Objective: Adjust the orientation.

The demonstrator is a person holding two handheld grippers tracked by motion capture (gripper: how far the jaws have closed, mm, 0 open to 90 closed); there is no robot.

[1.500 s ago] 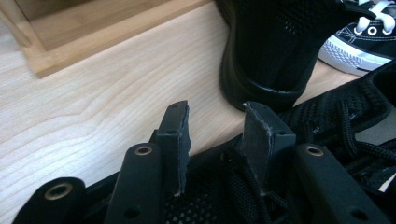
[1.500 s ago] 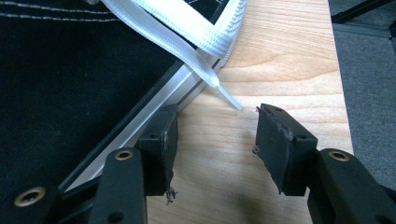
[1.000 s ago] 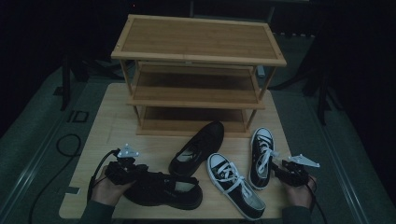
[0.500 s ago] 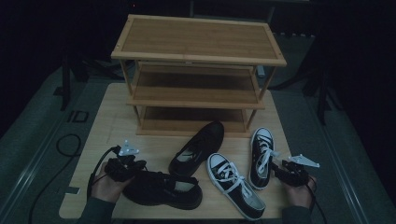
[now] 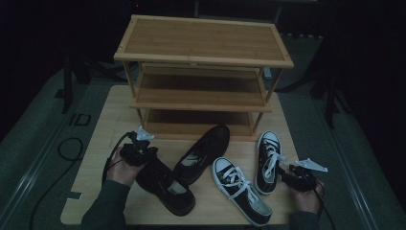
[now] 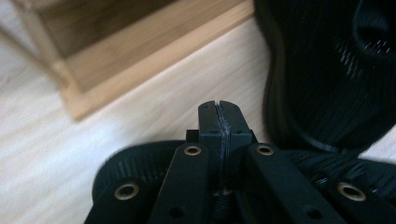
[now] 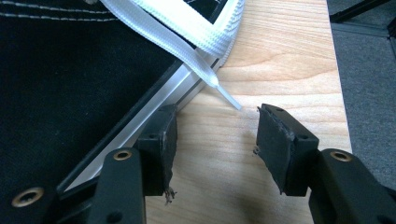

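My left gripper (image 5: 145, 157) is shut on the heel rim of a black leather shoe (image 5: 167, 189) at the front left of the table. In the left gripper view the jaws (image 6: 219, 109) are pressed together with the shoe's rim (image 6: 140, 163) under them. The second black shoe (image 5: 203, 151) lies just beyond, in front of the rack, and appears as a dark upper (image 6: 327, 74). My right gripper (image 5: 286, 173) stands open at the front right beside a black-and-white sneaker (image 5: 267, 160). Its jaws (image 7: 215, 140) hover over bare wood, with a white lace (image 7: 187, 56) ending between them.
A three-tier wooden shoe rack (image 5: 203, 43) stands at the back of the light wooden table (image 5: 110, 124); its bottom rail (image 6: 116, 60) is close ahead of my left gripper. Another sneaker (image 5: 242, 196) lies at the front centre. A cable (image 5: 67, 148) runs over the grey floor at left.
My left hand has moved away from the front edge toward the rack, and the black shoe in it has swung round with it. The right hand has kept still.
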